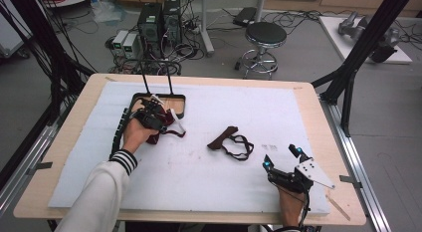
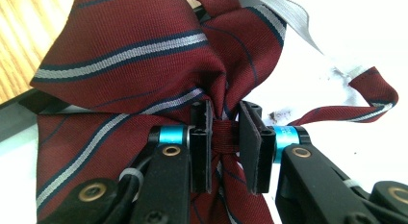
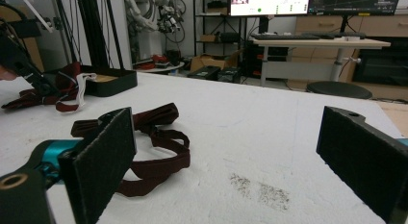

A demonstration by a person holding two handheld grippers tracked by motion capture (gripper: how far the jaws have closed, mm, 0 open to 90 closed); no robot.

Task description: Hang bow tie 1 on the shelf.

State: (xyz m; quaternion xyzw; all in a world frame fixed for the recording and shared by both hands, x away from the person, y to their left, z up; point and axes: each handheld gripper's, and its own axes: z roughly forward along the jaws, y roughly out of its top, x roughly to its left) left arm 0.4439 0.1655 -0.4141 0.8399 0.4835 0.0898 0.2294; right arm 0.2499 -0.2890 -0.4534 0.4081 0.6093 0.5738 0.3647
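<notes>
A maroon bow tie (image 2: 125, 56) with grey and navy stripes is pinched at its centre knot by my left gripper (image 2: 226, 140), which is shut on it. In the high view that gripper (image 1: 158, 123) holds the striped bow tie (image 1: 155, 138) just in front of a black tray (image 1: 180, 111) at the left. A second, plain dark red bow tie (image 1: 223, 138) lies with its looped strap in the middle of the mat. My right gripper (image 1: 281, 157) rests near the front right, jaws wide open and empty. From the right gripper (image 3: 228, 132), the plain bow tie (image 3: 154, 137) lies ahead to the left.
A white foam mat (image 1: 209, 182) covers the wooden table. The black tray (image 3: 113, 80) has a wooden bottom and a tall wire handle (image 1: 157, 82). Behind the table stand a stool (image 1: 265, 35) and computer towers (image 1: 159, 20). A black frame post (image 1: 358, 58) rises at the right.
</notes>
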